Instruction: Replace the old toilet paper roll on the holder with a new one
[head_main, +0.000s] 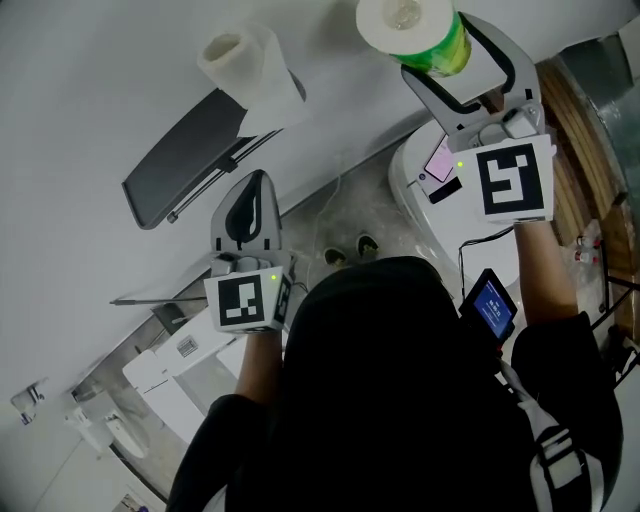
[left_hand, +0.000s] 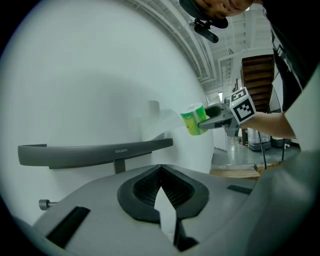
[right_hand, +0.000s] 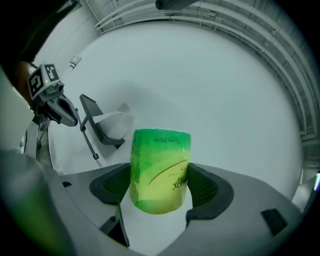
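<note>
**At the holder: old roll on the bar, new roll in my right tool**

On the wall (head_main: 90, 80), the grey holder (head_main: 185, 155) carries the old roll (head_main: 250, 62) at the end nearer my right side, with a loose sheet trailing down from it. My left tool (head_main: 252, 195) points at the holder from just below, well short of touching it. Its jaws are pressed together at the tips with nothing between them. My right tool (head_main: 440, 45) is off to the side and well apart from the holder. Its jaws are spread wide and clamped on the sides of the new roll (head_main: 415, 30), which is still in its green wrapper.

I judge the step in hand to be taking the old roll off, and nothing of it is done yet. To do it well, I would first spread the left jaws wider than the roll. Then I would come in square to its curved sides rather than onto the trailing sheet. The paper is soft, so a light squeeze should hold it, while a hard one would crush the core against the bar.

I cannot tell from here which end of the bar is free, nor whether the grey flap must lift first. I would test gently along the bar before pulling. Meanwhile I keep the right tool clear of the holder's end.
</note>
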